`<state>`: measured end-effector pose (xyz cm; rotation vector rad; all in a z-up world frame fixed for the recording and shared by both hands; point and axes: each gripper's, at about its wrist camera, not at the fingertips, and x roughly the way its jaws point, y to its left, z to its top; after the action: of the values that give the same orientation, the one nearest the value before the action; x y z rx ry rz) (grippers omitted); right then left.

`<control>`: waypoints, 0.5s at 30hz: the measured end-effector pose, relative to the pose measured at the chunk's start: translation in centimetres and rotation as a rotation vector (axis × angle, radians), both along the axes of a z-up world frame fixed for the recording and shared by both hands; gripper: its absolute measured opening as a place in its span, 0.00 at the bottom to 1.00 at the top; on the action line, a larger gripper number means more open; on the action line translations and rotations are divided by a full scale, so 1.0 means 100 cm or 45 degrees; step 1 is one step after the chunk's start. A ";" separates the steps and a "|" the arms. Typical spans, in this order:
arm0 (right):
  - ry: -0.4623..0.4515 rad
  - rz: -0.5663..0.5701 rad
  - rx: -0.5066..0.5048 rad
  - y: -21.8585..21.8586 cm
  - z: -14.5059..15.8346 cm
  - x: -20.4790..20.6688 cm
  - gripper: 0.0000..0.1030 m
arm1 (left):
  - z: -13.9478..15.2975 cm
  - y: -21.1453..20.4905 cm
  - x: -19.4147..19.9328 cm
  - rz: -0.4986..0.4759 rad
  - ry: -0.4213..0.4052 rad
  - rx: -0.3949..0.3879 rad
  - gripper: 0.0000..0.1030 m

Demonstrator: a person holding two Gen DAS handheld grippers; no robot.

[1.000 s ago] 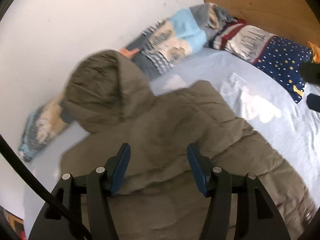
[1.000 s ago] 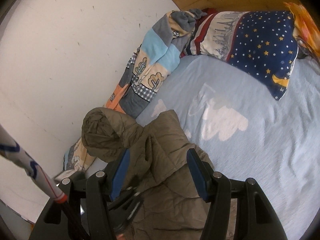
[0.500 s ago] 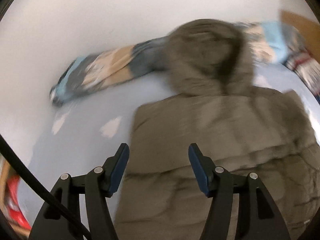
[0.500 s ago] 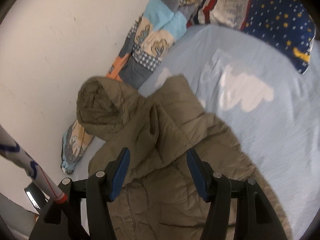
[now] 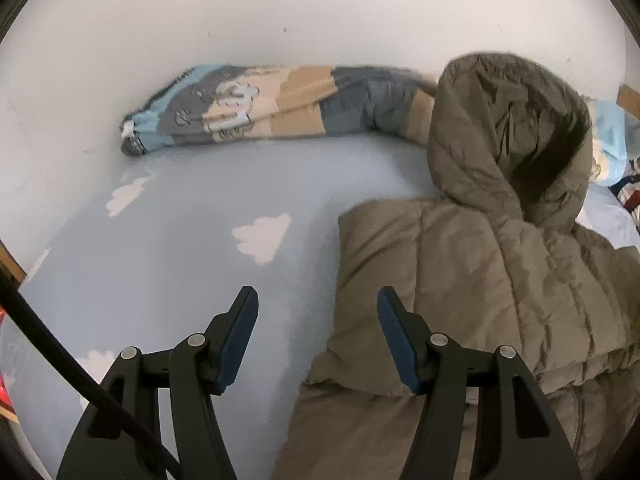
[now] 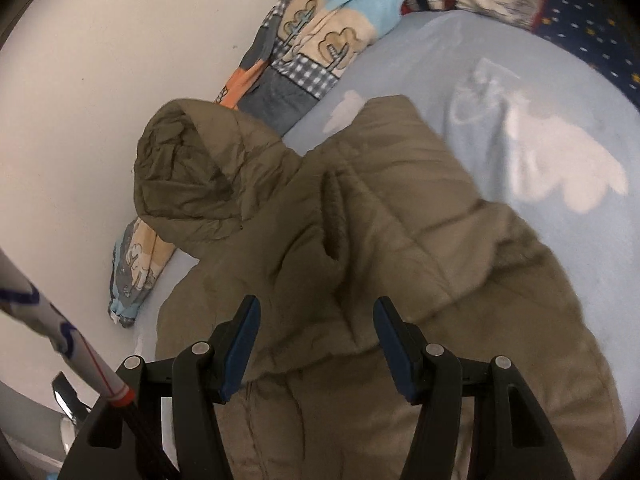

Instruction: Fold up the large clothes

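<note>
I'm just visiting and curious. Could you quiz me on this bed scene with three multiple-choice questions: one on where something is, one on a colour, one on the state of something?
1. Where does the jacket's hood lie?
A. towards the wall
B. on the starry pillow
C. hanging off the bed

2. What colour is the jacket?
A. bright red
B. olive brown
C. white

3. How is the left gripper?
A. shut on the hood
B. shut on the sheet
C. open and empty

Answers:
1 A: the hood lies against the patchwork bolster along the wall.
2 B: the jacket is olive brown on the sheet.
3 C: the left gripper has only sheet showing between its jaws.
</note>
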<state>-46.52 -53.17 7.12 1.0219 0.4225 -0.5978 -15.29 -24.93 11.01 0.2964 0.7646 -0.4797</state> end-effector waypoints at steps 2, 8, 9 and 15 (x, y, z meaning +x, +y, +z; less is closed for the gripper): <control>-0.003 -0.010 0.032 -0.006 -0.009 0.006 0.62 | -0.011 -0.005 0.002 -0.008 0.028 0.034 0.59; 0.042 0.008 0.015 -0.009 -0.012 0.020 0.27 | -0.029 -0.016 -0.004 -0.049 0.016 0.125 0.59; 0.043 -0.005 0.024 -0.007 -0.012 0.018 0.25 | -0.029 -0.016 -0.006 -0.052 0.010 0.132 0.59; 0.146 -0.068 0.043 0.006 -0.007 0.014 0.22 | -0.008 -0.013 -0.015 -0.058 -0.041 0.064 0.59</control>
<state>-45.14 -52.61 6.42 1.0368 0.5088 -0.7017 -16.76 -26.27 10.21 0.3679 0.7401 -0.4981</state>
